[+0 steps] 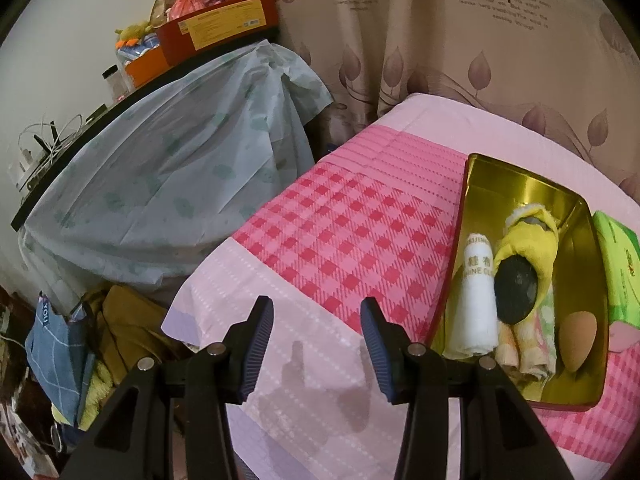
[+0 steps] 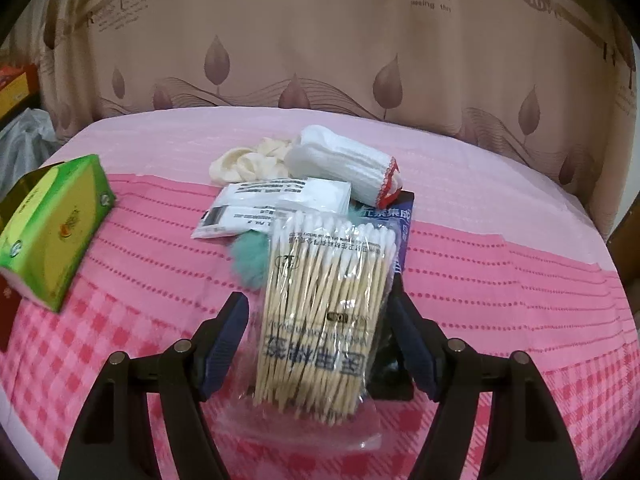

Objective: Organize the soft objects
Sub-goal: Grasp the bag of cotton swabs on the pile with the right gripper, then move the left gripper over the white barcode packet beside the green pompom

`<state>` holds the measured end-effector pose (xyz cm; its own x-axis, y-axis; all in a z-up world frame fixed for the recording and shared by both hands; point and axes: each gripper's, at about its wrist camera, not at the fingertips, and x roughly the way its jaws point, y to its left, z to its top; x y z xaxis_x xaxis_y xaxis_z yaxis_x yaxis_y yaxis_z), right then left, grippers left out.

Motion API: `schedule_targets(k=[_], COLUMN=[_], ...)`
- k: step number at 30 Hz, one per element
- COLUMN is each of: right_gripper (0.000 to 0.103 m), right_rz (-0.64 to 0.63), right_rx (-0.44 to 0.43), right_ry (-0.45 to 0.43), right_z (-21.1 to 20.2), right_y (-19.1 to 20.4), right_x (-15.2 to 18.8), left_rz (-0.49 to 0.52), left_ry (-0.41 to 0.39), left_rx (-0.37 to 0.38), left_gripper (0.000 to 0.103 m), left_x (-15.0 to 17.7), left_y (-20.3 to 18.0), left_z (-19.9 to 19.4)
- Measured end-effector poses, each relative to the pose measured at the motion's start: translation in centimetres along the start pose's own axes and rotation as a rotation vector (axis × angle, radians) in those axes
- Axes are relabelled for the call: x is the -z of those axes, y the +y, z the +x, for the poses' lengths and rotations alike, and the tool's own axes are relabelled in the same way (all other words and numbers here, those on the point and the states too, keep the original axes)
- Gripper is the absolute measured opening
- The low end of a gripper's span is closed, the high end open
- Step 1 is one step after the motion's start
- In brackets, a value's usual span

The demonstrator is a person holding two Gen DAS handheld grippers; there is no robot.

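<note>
On the pink checked bedspread [image 2: 500, 280], the right gripper [image 2: 320, 344] had its fingers spread wide on either side of a clear bag of cotton swabs [image 2: 324, 304]; neither pad visibly touched the bag, which lay flat. Far of the bag sat a loose pile: white sachet [image 2: 276, 204], teal pompom [image 2: 250, 258], cream gloves [image 2: 244, 162], stack of white cotton pads [image 2: 344, 168], dark blue packet [image 2: 396, 216]. Green tissue box [image 2: 52, 228] stood well apart at left.

Left gripper [image 1: 316, 346] hovered over the bedspread near edge, fingers wide, nothing between them. Right of it, a gold tin tray [image 1: 500, 178] held a rolled white cloth [image 1: 474, 300], a yellow cloth [image 1: 538, 240] with a black sponge [image 1: 516, 290] on it, rolled towels [image 1: 524, 340] and a beige makeup sponge [image 1: 578, 340]. Tissue box touching tray's right wall.
</note>
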<state>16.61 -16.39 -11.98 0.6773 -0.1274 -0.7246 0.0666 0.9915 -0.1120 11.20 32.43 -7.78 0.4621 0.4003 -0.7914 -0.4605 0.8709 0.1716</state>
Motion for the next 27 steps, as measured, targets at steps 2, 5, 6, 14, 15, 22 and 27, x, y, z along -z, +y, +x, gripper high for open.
schedule_targets(k=[2,5,6,14,15,22,27], right_gripper=[0.063,0.043,0.040,0.030,0.030,0.029,0.029], right_rz=[-0.013,-0.022,-0.020,0.007,0.008,0.028,0.059], right_rx=[0.009,-0.001,-0.004,-0.054,-0.059,-0.077,-0.065], right_ry=[-0.005,0.005,0.012,0.010,0.008,-0.012,-0.024], right_z=[0.1,0.4,0.5,-1.4,-1.8,-5.0,-6.4], right_y=[0.2,0.3,0.2,-0.7,-0.8,-2.6,-4.7], right_x=[-0.1,-0.2,-0.1,1.2,1.4,2.6,2.9], left_rz=[0.008,0.018,0.022,0.040,0.044,0.112,0.194], left_ry=[0.001,0.002,0.001,-0.020,-0.024,-0.063,-0.126], left_rx=[-0.002,-0.007,-0.007,-0.007,-0.009,0.006,0.067], left_gripper=[0.046,0.046,0.046,0.046,0.046,0.046,0.046], left_x=[0.0,0.0,0.1,0.1,0.2,0.4,1.0], left_y=[-0.2,-0.5,-0.5,-0.9,-1.1,-2.7,-5.1], left_z=[0.1,0.2,0.2,-0.2,-0.3,-1.5,-4.1])
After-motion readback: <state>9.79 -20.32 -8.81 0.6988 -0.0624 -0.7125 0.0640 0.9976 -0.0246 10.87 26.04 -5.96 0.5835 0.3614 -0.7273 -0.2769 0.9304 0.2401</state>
